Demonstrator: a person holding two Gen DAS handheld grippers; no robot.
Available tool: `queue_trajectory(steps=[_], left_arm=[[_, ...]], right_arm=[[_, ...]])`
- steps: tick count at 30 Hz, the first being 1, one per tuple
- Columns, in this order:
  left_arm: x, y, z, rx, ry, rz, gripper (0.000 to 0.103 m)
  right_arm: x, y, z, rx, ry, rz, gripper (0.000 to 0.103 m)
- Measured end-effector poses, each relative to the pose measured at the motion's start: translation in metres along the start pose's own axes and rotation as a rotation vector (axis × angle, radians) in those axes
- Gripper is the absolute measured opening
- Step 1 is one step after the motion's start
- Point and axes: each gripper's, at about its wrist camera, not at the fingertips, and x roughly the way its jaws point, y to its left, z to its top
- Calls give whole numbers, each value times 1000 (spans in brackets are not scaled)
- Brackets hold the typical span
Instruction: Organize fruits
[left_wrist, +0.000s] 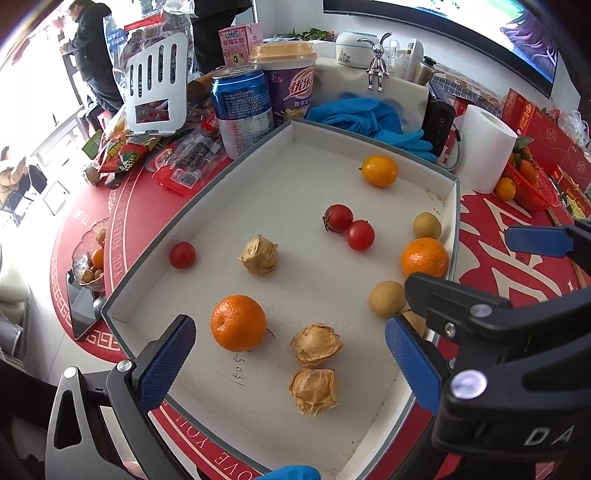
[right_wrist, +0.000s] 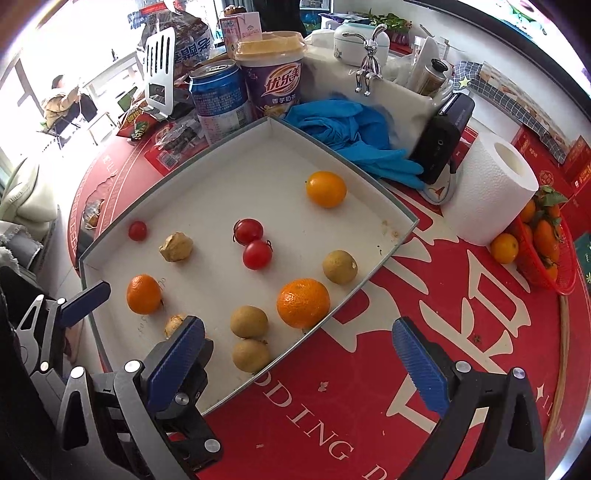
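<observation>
Left wrist view is looking down into a shallow white tray (left_wrist: 373, 146) sitting on a red tablecloth (left_wrist: 147, 206), and everything below is placed against that tray. Going from its left side: a single cherry tomato (left_wrist: 182, 254) is lying near the left wall, a husked physalis (left_wrist: 258, 254) is resting just beside it toward the middle, and a mandarin (left_wrist: 238, 322) is sitting nearer the front edge. Two more husked physalis (left_wrist: 316, 344) are lying touching each other at the front. A pair of cherry tomatoes (left_wrist: 348, 226) is sitting touching in the middle, a yellow-orange citrus (left_wrist: 379, 170) is lying toward the far wall, and a second mandarin (left_wrist: 424, 257) with longans (left_wrist: 387, 299) around it is crowding the right wall. The left gripper (left_wrist: 290, 352) is hovering over the tray's front part with its jaws spread wide, holding nothing.

Right wrist view is showing the same tray (right_wrist: 110, 242) from its right front corner. The right gripper (right_wrist: 299, 356) is hanging over that corner, jaws spread apart and empty, its left finger above the tray floor and its right finger out over the tablecloth. Behind the tray's far wall a blue can (right_wrist: 219, 101), a purple cup (right_wrist: 273, 79) and blue gloves (right_wrist: 343, 129) are standing close together. Well to the tray's right, a paper towel roll (right_wrist: 487, 188) is standing beside a red basket (right_wrist: 554, 254) of mandarins.
</observation>
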Motion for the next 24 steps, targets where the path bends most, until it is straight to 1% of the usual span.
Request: queue_trajectory(steps=[24], left_arm=[[0,-5,-1,6,8,17,103]], right_arm=[[0,0,-4,-4,6,10,102]])
